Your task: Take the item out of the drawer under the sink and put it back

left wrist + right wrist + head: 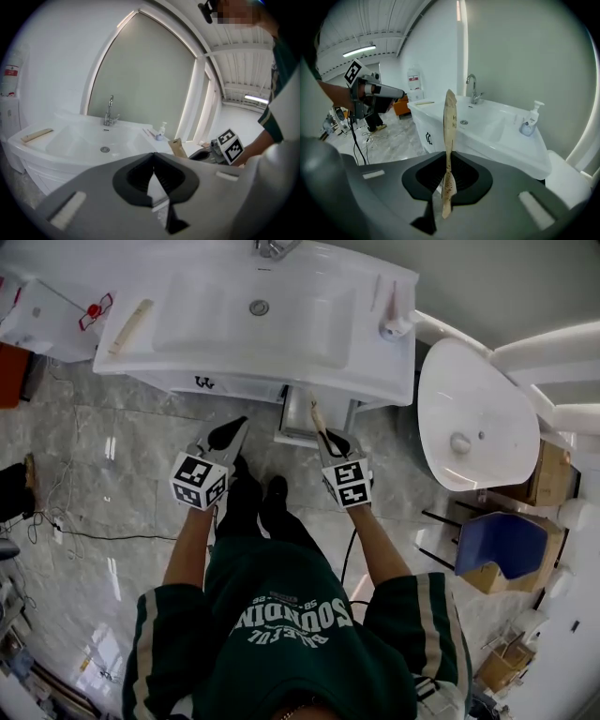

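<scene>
Packet (450, 117), thin and brown, stands up pinched tight in the right gripper (449, 159), just in front of the sink (141, 362). The left gripper (153, 176) is closed on nothing. To put it back well, hold firm and go slowly down into the drawer (298, 418).

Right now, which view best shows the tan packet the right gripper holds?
Right gripper view: the tan packet stands edge-on, pinched between the jaws. The head view shows it only as a thin strip; the left gripper view shows its upper part, small and distant.
</scene>
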Action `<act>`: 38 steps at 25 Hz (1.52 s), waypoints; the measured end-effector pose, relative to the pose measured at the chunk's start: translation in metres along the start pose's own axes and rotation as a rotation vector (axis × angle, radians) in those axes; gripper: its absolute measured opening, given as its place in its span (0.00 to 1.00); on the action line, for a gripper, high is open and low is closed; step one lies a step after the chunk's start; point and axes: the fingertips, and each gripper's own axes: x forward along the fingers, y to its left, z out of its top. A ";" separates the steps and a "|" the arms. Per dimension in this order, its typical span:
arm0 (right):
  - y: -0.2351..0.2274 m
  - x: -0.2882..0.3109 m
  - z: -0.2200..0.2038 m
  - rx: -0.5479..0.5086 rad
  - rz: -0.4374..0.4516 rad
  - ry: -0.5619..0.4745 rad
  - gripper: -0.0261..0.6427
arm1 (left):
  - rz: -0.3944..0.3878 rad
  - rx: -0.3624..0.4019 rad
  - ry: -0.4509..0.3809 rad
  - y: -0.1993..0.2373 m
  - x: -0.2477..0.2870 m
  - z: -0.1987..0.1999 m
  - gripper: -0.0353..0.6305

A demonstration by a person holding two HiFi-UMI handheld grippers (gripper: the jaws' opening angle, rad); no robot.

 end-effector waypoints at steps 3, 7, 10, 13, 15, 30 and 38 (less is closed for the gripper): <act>0.001 0.020 -0.017 -0.020 0.019 0.047 0.09 | 0.003 -0.011 0.005 0.005 0.004 -0.008 0.13; -0.002 0.049 -0.042 -0.067 0.051 0.124 0.09 | 0.022 -0.031 0.024 0.015 0.010 -0.024 0.13; -0.008 0.073 -0.066 -0.096 0.062 0.170 0.09 | 0.028 -0.036 0.035 0.022 0.018 -0.030 0.13; -0.014 0.095 -0.082 -0.133 0.076 0.209 0.09 | 0.024 -0.039 0.040 0.021 0.028 -0.034 0.13; -0.019 0.110 -0.093 -0.155 0.083 0.243 0.09 | 0.020 -0.039 0.039 0.022 0.035 -0.035 0.13; -0.057 0.211 -0.178 -0.169 0.053 0.484 0.09 | 0.036 -0.059 0.101 0.047 0.042 -0.075 0.13; -0.063 0.244 -0.211 -0.127 0.029 0.593 0.09 | 0.044 -0.082 0.128 0.057 0.040 -0.097 0.13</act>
